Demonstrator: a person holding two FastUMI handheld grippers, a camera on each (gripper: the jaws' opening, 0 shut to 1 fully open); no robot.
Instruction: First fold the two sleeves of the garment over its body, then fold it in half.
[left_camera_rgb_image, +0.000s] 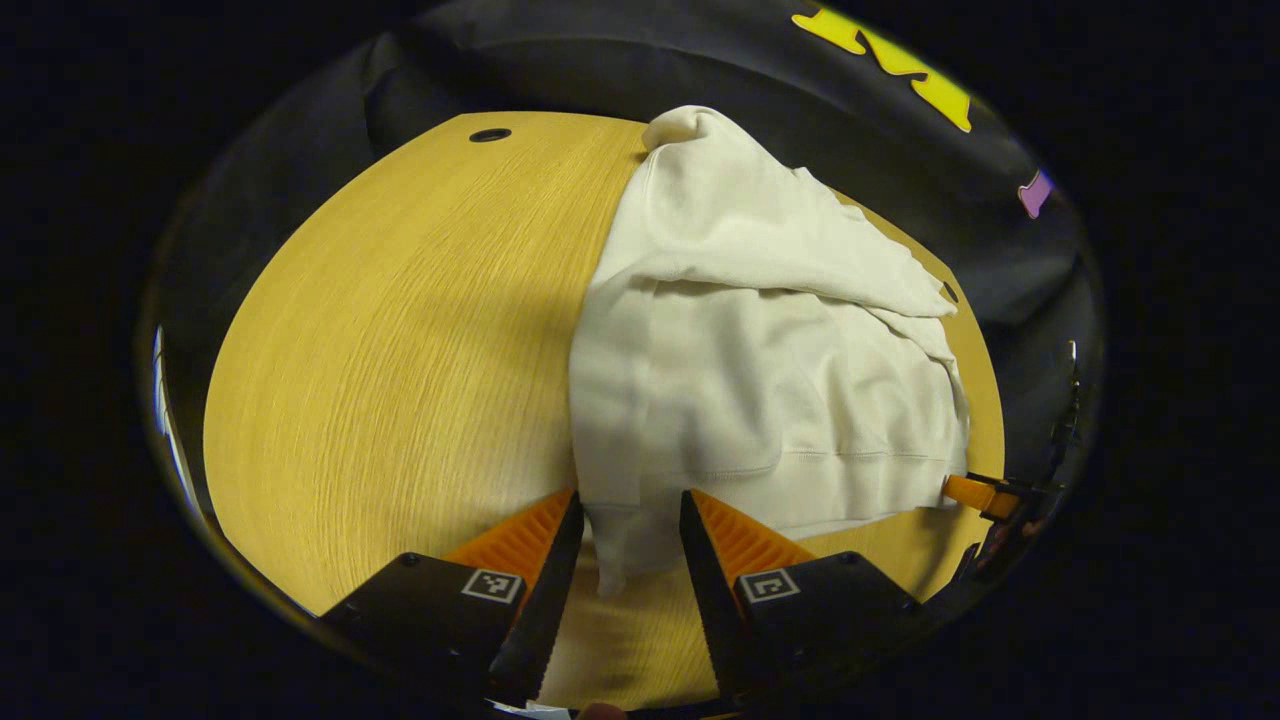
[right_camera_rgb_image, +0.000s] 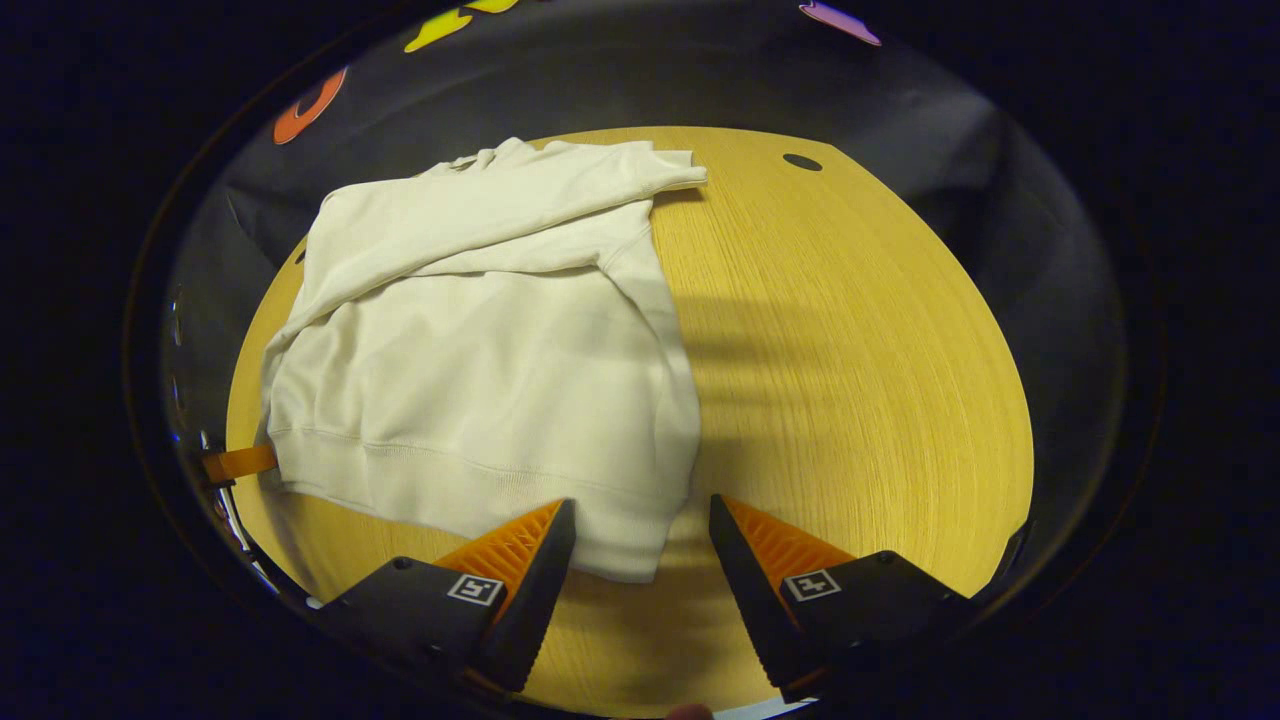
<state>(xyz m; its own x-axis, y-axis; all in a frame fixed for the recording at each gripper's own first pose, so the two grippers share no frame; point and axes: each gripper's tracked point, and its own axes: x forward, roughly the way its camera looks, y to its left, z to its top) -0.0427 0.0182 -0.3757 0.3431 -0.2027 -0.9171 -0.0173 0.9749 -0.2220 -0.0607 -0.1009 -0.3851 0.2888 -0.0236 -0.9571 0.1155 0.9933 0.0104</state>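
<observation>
Cream sweatshirt (left_camera_rgb_image: 760, 360) laid flat on wooden tabletop (left_camera_rgb_image: 400, 350), both sleeves folded across upper body (one sleeve (right_camera_rgb_image: 520, 215) seen lying over chest in right gripper view). Ribbed hem turned toward both cameras.

Left hand-held gripper (left_camera_rgb_image: 632, 530) spread, hem corner hanging between fingers, no pinch seen. Right hand-held gripper (right_camera_rgb_image: 640, 535) spread likewise, opposite hem corner lying in gap.

Round hole (right_camera_rgb_image: 802, 162) seen in tabletop near far edge, well apart from garment.
</observation>
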